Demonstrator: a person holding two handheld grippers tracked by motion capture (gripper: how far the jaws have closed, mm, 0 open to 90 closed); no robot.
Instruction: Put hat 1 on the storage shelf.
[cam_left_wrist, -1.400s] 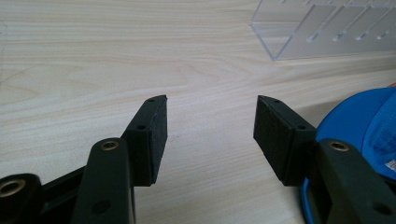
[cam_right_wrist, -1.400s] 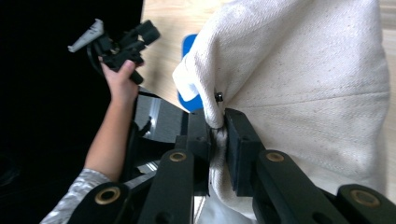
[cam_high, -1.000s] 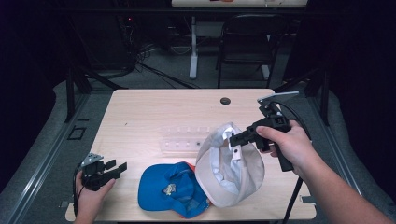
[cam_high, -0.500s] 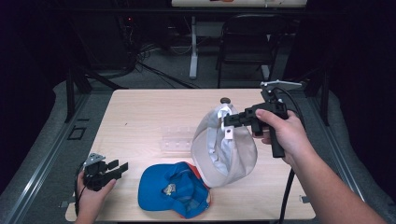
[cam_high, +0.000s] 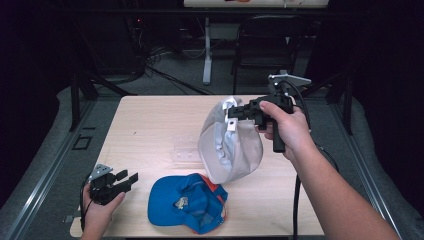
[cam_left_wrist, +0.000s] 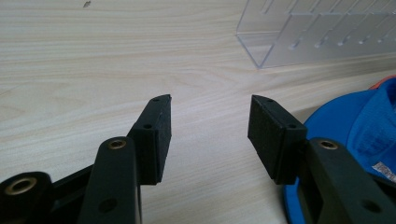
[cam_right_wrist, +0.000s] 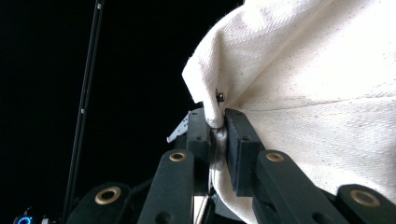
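You hold the cream cotton cap (cam_high: 231, 142) in the air with the right gripper (cam_high: 234, 113) while the left gripper (cam_high: 121, 180) waits, empty

Your right jaws are clamped together on a fold of the cap's rim, and it hangs clear above the pale wooden table (cam_high: 150, 125), over the clear plastic rack (cam_high: 186, 152) and just past the blue fabric cap (cam_high: 187, 202) that lies open side up near the front edge. Keep that pinch firm and carry the cap level, high enough that its loose crown does not drag on the blue one. Your left jaws stand apart with nothing between them, low over the table beside the blue cap. The right gripper view shows the bite itself, cloth squeezed between the pads (cam_right_wrist: 237, 140) beside a small metal stud (cam_right_wrist: 219, 96), which the high view is too far off to show; the left gripper view shows the gap between its pads (cam_left_wrist: 159, 135) and bare wood there
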